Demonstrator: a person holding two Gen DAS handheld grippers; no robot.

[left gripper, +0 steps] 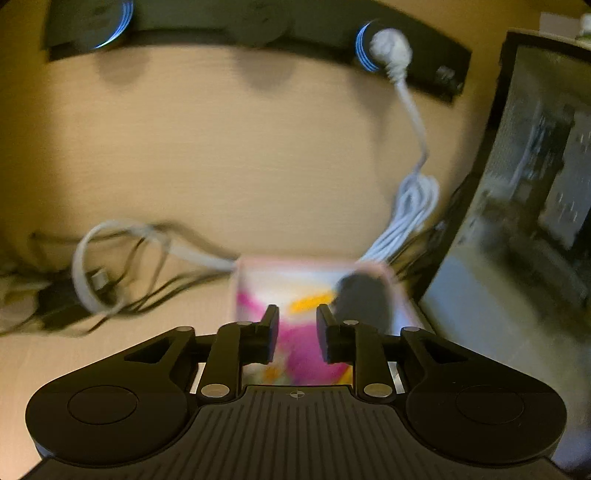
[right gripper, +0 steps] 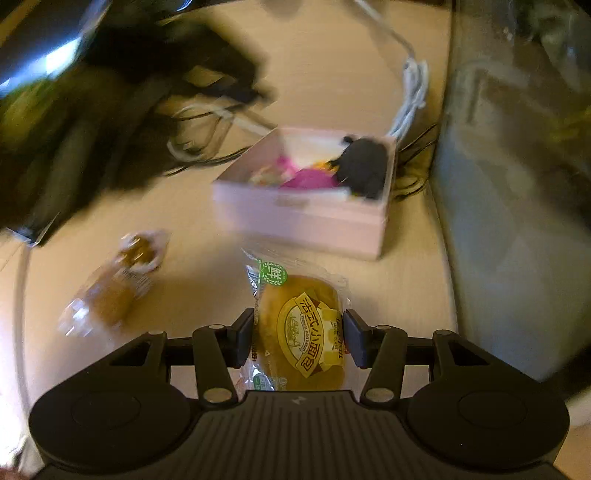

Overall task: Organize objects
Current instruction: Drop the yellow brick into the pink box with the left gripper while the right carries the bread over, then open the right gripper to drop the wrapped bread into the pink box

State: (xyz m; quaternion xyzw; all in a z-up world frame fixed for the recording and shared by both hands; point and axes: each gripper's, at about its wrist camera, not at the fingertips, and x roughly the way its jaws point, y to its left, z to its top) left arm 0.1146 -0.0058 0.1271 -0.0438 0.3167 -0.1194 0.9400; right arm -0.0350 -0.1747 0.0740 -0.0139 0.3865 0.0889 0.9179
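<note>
My right gripper (right gripper: pixel 299 339) is shut on a clear-wrapped yellow bread packet (right gripper: pixel 303 332) and holds it short of a pink open box (right gripper: pixel 303 221) on the beige table. In the box lie a black object (right gripper: pixel 364 166) and magenta and yellow packets (right gripper: pixel 310 179). In the left wrist view my left gripper (left gripper: pixel 297 332) hovers over the near part of the same box (left gripper: pixel 402 310). Its jaws stand a narrow gap apart with nothing between them. The black object (left gripper: pixel 362 299) sits in the box's far right corner.
A second wrapped bun (right gripper: pixel 114 284) lies on the table, left of the held packet. A coiled white cable (left gripper: pixel 410 214) runs to a plug (left gripper: pixel 391 48) on a black power strip (left gripper: pixel 258 22). Tangled cables (left gripper: pixel 92 273) lie left. A dark panel (left gripper: pixel 535 184) stands right. A blurred dark shape (right gripper: pixel 92 110) fills the upper left.
</note>
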